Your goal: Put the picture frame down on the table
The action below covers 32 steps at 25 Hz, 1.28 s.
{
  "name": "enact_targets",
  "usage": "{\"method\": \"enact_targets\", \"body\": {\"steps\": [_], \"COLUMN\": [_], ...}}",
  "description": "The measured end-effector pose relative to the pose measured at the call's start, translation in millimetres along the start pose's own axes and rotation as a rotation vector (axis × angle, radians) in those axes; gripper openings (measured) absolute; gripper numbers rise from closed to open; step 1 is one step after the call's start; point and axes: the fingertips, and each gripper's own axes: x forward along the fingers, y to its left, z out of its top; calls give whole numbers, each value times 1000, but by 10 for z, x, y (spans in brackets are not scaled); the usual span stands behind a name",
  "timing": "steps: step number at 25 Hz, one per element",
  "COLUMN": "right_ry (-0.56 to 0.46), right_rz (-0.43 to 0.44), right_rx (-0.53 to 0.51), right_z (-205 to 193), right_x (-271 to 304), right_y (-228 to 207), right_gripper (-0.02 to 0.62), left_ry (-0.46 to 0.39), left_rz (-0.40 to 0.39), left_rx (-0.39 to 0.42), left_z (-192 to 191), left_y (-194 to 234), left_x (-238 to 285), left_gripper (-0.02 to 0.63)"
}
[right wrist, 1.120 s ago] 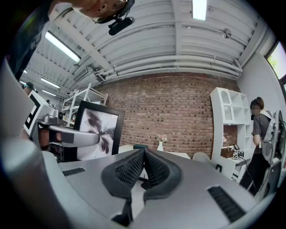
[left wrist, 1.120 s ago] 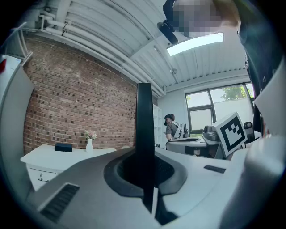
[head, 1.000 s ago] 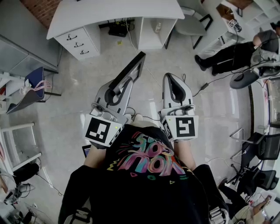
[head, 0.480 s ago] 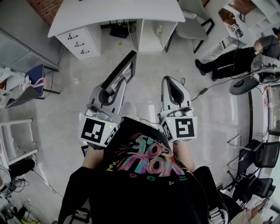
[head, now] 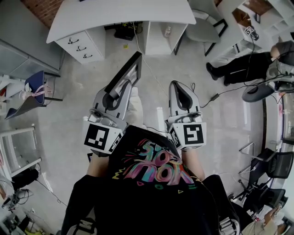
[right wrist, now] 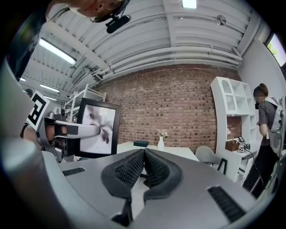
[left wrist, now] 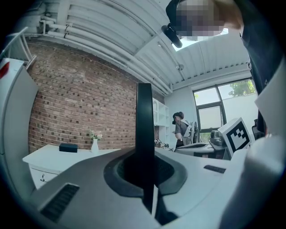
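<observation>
the left gripper is clamped tight on the frame, whose black edge stands upright between its pads. in the head view the frame sticks out past the left gripper, over the floor and short of the table. the right gripper has its ribbed pads pressed together with nothing between them, and it hangs just beside the left one. from its view the frame shows a pale flower print, the left gripper across its front. ahead, the table carries a vase and a box, against a brick wall. a person stands off to the right by a shelf.
</observation>
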Motion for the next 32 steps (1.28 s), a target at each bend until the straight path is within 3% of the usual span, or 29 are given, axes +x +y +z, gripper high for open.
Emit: {"method": "enact_targets", "body": {"steps": [7, 19, 25, 32], "right_ry": [22, 58, 77, 102], "right_rz": [-21, -79, -101, -127], "right_rx": [16, 10, 15, 4], "right_z": [1, 252, 268, 233], "right_x": [961, 3129, 3823, 4149], "right_y": [-398, -1174, -1223, -1266], "right_gripper": [20, 20, 20, 20], "left_ry": [9, 34, 35, 42], "left_rz": [-21, -68, -104, -116], "left_rx": [-2, -20, -17, -38], "left_z": [-29, 80, 87, 20], "left_y": [666, 2276, 2851, 3160], "left_x": [860, 2485, 2909, 3081], "left_gripper": [29, 29, 29, 29]}}
